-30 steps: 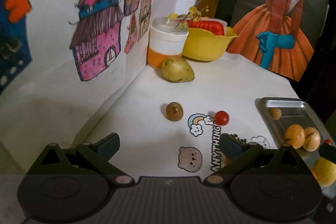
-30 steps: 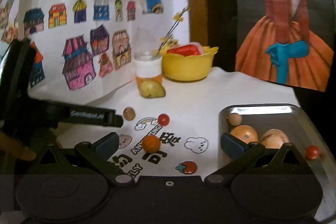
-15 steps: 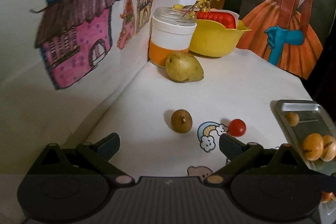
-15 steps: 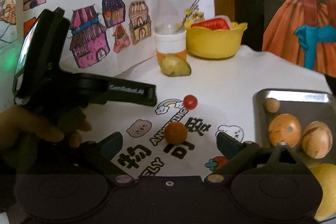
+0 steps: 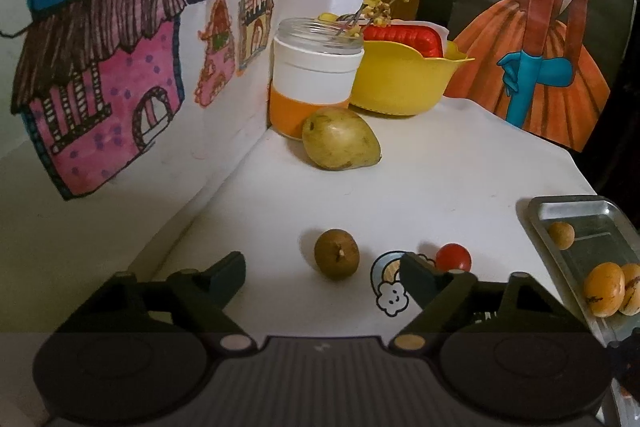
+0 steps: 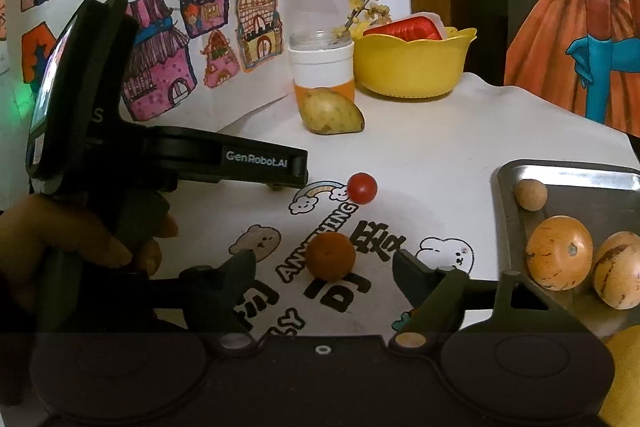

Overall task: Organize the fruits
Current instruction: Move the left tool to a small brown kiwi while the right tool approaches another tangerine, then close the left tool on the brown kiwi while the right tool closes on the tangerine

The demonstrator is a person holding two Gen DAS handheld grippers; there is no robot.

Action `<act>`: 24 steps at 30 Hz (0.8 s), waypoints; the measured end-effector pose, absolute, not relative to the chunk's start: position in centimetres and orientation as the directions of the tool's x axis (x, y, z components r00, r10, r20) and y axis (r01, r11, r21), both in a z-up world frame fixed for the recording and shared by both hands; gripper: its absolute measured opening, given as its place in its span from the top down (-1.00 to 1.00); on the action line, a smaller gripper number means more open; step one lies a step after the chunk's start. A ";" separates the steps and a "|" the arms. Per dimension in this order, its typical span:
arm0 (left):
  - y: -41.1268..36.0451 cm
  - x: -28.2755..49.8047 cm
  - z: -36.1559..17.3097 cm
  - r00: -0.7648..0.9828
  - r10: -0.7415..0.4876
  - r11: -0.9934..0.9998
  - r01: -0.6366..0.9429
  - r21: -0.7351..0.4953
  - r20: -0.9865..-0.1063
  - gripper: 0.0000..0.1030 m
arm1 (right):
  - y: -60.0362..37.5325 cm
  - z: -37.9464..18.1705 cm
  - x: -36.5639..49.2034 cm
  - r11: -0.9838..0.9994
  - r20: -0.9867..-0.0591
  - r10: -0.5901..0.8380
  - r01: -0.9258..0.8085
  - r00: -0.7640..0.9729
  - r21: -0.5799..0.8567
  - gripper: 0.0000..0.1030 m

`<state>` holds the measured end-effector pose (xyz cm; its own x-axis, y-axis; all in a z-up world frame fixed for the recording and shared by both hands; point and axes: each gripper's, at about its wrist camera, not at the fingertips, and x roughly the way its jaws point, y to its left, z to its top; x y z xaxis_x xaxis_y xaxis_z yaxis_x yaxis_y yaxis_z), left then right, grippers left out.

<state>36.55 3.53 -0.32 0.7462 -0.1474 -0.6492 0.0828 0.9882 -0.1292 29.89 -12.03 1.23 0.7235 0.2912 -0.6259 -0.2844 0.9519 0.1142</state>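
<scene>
In the left wrist view a small brown fruit (image 5: 336,254) lies on the white tablecloth just ahead of my open left gripper (image 5: 322,273), roughly between its fingertips. A red cherry tomato (image 5: 453,257) sits to its right and a green mango (image 5: 339,138) farther back. My right gripper (image 6: 324,267) is open, with a small orange fruit (image 6: 331,255) between its fingertips on the cloth. The same tomato (image 6: 361,187) and mango (image 6: 331,111) show beyond. A metal tray (image 6: 568,177) on the right holds several fruits, among them an orange one (image 6: 559,253).
A white-and-orange jar (image 5: 314,83) and a yellow bowl (image 5: 404,79) stand at the back by the drawing-covered wall (image 5: 100,75). In the right wrist view a hand (image 6: 60,239) holds the other gripper's black body (image 6: 224,163) at the left. A dress picture (image 5: 540,67) leans at the back right.
Both grippers have moved forward and lower toward the table. The brown fruit now sits close between the left fingertips, and the orange fruit between the right ones. Both stay open.
</scene>
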 end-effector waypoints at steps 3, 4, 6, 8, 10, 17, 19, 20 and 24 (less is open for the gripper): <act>3.4 36.7 -0.5 0.746 -0.148 0.988 0.083 -0.130 -0.649 -0.58 | -11.9 1.0 30.0 0.951 -0.631 0.294 -0.284 0.718 0.120 -0.44; 3.3 36.7 -0.6 0.746 -0.149 0.988 0.085 -0.128 -0.650 -0.55 | -11.9 1.0 30.0 0.952 -0.632 0.294 -0.282 0.717 0.122 -0.42; 3.1 36.6 -0.7 0.751 -0.141 0.990 0.090 -0.113 -0.645 -0.52 | -11.9 0.9 30.0 0.952 -0.633 0.294 -0.281 0.716 0.124 -0.39; 2.9 36.6 -0.7 0.753 -0.142 0.990 0.098 -0.104 -0.643 -0.43 | -11.9 0.9 30.1 0.952 -0.635 0.293 -0.280 0.715 0.124 -0.33; 2.8 36.6 -0.7 0.755 -0.139 0.990 0.100 -0.097 -0.641 -0.35 | -11.8 0.8 30.1 0.953 -0.637 0.290 -0.278 0.715 0.121 -0.28; 2.6 36.3 -0.7 0.761 -0.137 0.991 0.107 -0.086 -0.635 -0.04 | -11.7 0.4 30.2 0.956 -0.642 0.278 -0.268 0.715 0.115 -0.12; 2.5 36.3 -0.8 0.763 -0.138 0.990 0.108 -0.085 -0.632 0.04 | -11.6 0.3 30.3 0.958 -0.639 0.272 -0.267 0.719 0.108 -0.11; 2.5 36.4 -0.8 0.764 -0.138 0.990 0.108 -0.086 -0.630 0.09 | -11.5 0.3 30.4 0.958 -0.638 0.271 -0.266 0.721 0.106 -0.09; 2.7 36.5 -0.8 0.768 -0.140 0.990 0.100 -0.099 -0.625 0.26 | -11.3 0.2 30.6 0.959 -0.632 0.268 -0.267 0.727 0.098 -0.01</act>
<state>36.46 2.66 -0.85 0.7680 -0.1403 -0.6249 0.1003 0.9900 -0.0990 30.58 -11.31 0.21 0.7272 0.2675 -0.6321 -0.2675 0.9586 0.0980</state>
